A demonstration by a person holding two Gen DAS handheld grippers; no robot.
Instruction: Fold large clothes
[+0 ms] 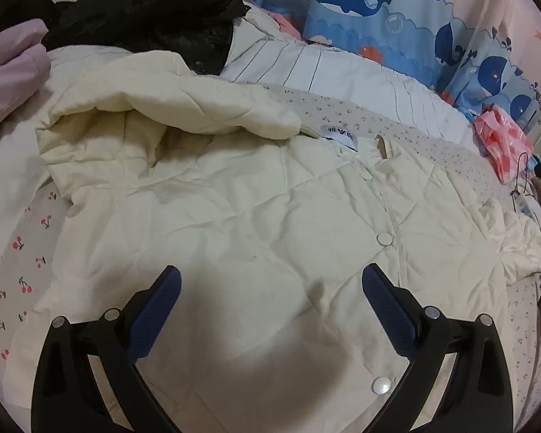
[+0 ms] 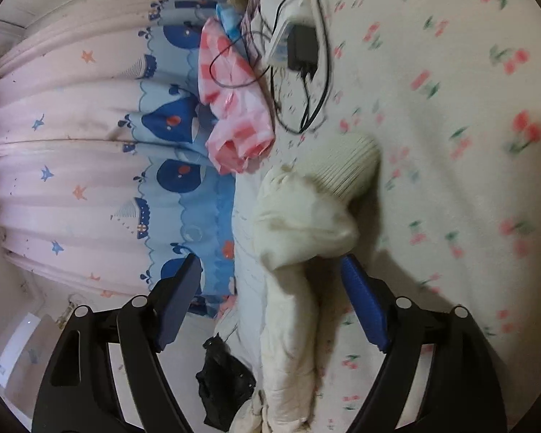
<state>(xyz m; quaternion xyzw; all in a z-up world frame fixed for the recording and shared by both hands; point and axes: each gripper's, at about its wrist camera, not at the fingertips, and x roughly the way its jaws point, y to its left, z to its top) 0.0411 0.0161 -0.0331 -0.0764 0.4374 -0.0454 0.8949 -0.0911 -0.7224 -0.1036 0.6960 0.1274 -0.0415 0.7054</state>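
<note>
the cream coat [image 1: 256, 195] is lying flat on the bed [image 1: 21, 252], buttons up, with one sleeve [image 1: 169, 104] folded over its top. the left tongs [image 1: 270, 281] are hanging over the coat, wide apart and holding nothing. the right tongs [image 2: 270, 263] are wide apart too, with the other sleeve [image 2: 299, 223] lying loose between them. that puffy sleeve might be slipping out, and the cable [image 2: 306, 108] near its cuff might be getting caught.

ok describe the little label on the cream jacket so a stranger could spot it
On the cherry-print bed sheet lies a cream quilted jacket, spread flat. At its neckline, just past the folded-over sleeve, sits a small white rectangular label with dark blue lettering, unlike the round cream snap buttons below.
</note>
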